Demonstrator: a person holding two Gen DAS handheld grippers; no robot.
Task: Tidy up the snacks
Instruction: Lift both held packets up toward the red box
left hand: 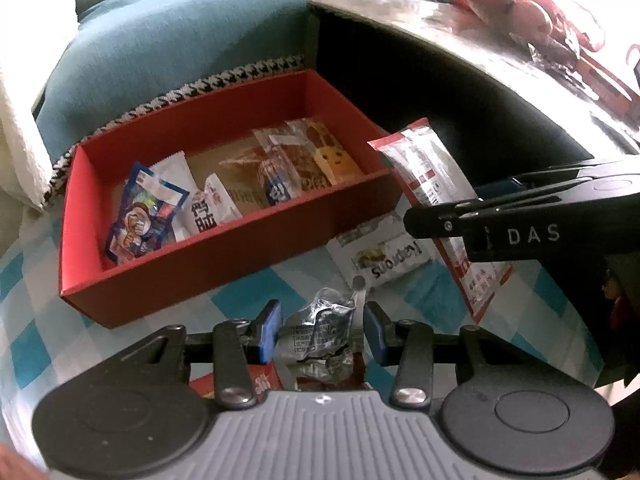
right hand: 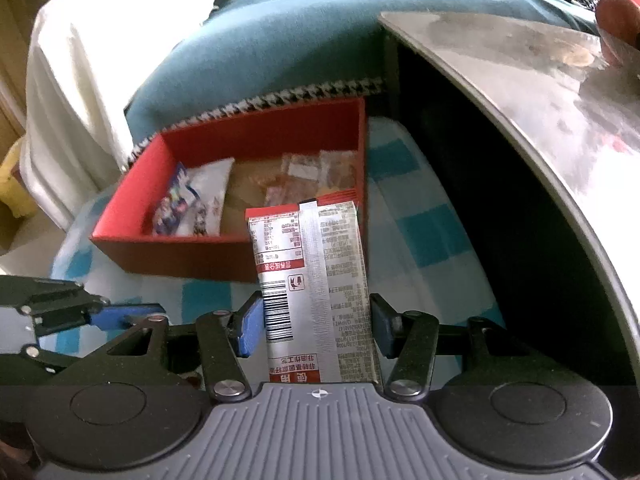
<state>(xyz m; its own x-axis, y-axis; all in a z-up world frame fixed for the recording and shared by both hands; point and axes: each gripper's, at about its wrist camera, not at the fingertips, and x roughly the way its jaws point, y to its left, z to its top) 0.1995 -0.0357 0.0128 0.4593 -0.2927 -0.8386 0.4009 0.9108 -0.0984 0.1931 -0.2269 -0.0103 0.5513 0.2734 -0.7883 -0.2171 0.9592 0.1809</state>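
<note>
Snack packet (right hand: 316, 280), red-and-silver, stands upright between the right gripper (right hand: 316, 326) pads, pinched so it can go over the red box (right hand: 168, 258) near wall; crumpled foil packet (left hand: 320, 330) sits inside the left gripper (left hand: 320, 334), apparently clamped, above the checked cloth (left hand: 248, 300) near the box's front edge

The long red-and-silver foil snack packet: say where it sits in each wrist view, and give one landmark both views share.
Left wrist view: the long red-and-silver foil snack packet stands right of centre, held in the right tool.
Right wrist view: the packet fills the centre foreground, between that tool's blue pads.
Shared landmark: the open red cardboard box of snacks.
</note>
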